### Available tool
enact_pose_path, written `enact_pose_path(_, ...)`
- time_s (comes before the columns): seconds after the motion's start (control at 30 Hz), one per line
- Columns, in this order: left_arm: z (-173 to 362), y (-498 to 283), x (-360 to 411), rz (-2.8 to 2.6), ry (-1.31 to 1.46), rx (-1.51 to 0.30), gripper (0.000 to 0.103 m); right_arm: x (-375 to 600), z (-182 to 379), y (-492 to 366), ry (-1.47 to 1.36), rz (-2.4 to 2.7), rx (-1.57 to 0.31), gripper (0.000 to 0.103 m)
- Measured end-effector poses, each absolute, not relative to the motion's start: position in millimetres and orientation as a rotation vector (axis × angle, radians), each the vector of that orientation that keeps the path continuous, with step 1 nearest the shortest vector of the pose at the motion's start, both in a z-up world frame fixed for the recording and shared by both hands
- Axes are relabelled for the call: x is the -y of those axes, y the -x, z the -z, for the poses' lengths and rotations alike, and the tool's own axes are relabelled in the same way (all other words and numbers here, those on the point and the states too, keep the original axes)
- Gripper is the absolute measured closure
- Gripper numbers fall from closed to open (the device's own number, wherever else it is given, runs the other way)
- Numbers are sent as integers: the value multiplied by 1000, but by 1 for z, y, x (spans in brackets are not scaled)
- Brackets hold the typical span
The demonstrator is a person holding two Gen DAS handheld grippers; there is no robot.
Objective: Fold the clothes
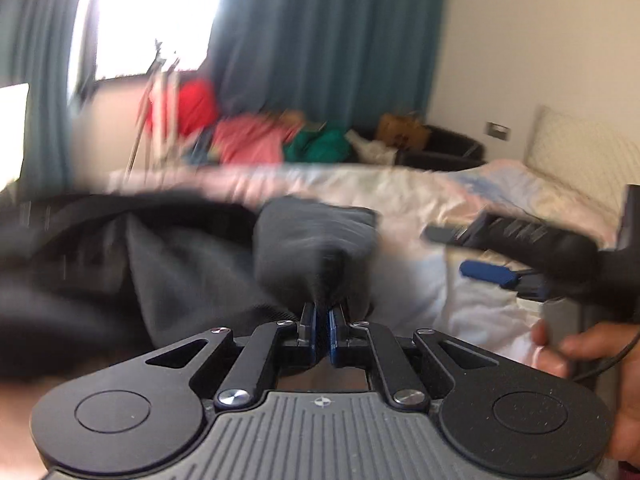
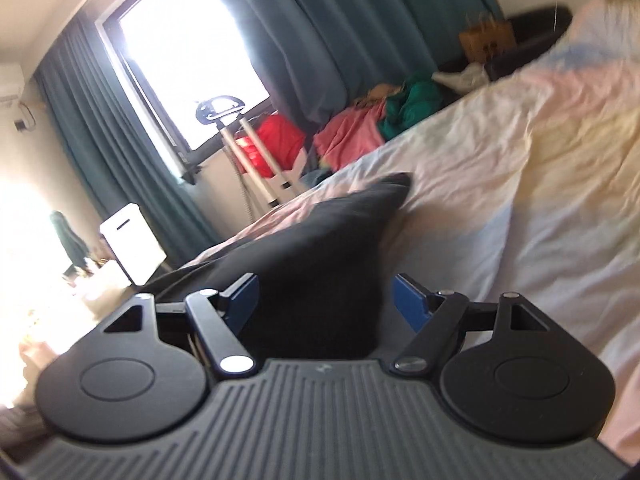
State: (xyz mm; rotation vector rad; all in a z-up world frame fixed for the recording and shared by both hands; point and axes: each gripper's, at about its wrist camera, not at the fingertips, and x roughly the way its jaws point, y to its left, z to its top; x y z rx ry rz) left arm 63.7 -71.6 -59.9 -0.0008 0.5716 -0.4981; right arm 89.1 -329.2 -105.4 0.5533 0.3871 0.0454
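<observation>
- Black garment (image 1: 168, 256) spread on the pale bedsheet (image 1: 440, 200), bunched from 9 to 12 o'clock in the left wrist view.
- Left gripper (image 1: 322, 316) clamped on a fold of that cloth, blue pads pressed together.
- Right gripper (image 2: 325, 300) spread wide, fabric lying between the fingers (image 2: 408, 300), nothing pinched.
- Teal curtains (image 2: 320, 40) and a bright window (image 2: 188, 48) at 12; heap of red and green clothes (image 2: 372, 124) at 1.

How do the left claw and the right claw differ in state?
The left claw is shut, pinching the black garment; the right claw is open. The left claw lifts a bunch of cloth; the right claw holds nothing, the garment merely lying between its fingers. Both have blue pads.
</observation>
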Motion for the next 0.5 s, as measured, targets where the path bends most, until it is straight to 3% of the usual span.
enact_pose_path(0.03,68,-66,67,479,17,-589,97,328,108,-90,-573,-61,-401,32)
enact_pose_path(0.17,79,-75,50,453,93,-635,96,323,119,-91,-644,-122,-455,36)
enact_pose_path(0.5,96,-98,29,455,190,-627,94,332,145,-169,-830,-86,-622,36)
